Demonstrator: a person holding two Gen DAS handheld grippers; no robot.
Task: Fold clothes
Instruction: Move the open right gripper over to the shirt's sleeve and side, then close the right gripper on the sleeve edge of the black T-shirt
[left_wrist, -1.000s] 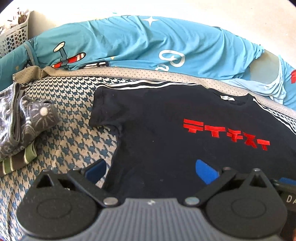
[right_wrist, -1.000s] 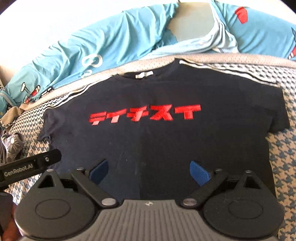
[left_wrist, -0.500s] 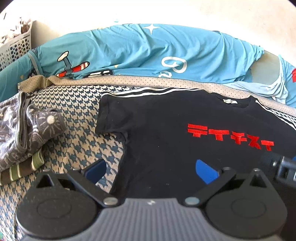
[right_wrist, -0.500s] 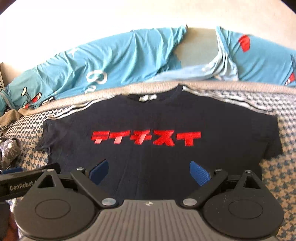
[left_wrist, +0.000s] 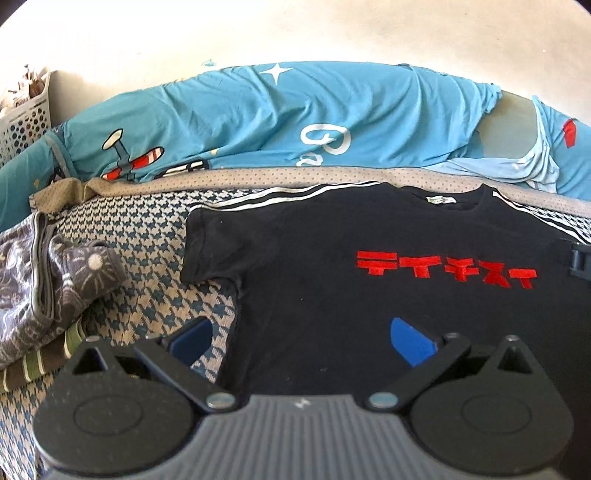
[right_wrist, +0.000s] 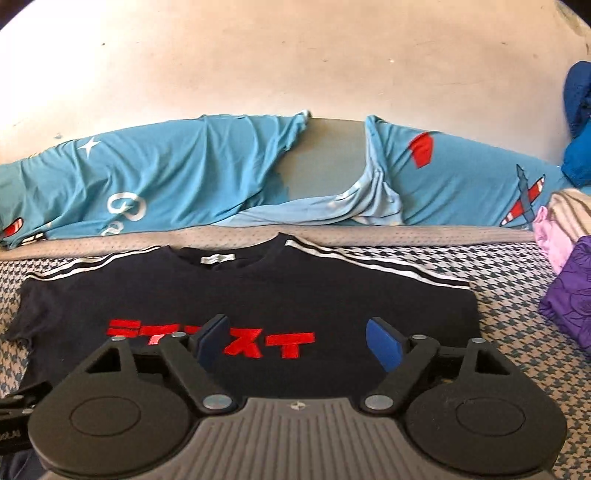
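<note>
A bed (right_wrist: 517, 295) with a houndstooth cover carries the black T-shirt (right_wrist: 258, 295), spread flat near its far edge. Only the left view shows the grey folded clothes (left_wrist: 48, 288) at the bed's left edge; only the right view shows purple fabric (right_wrist: 569, 299) at its right. Left tongs (left_wrist: 310, 339) stand apart, empty; right tongs (right_wrist: 299, 341), just narrowing, are also apart over the shirt.

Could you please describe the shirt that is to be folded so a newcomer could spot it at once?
On the houndstooth bedspread, before the blue bedding, lies the black T-shirt, spread flat. Only it bears red lettering and white shoulder stripes.
</note>
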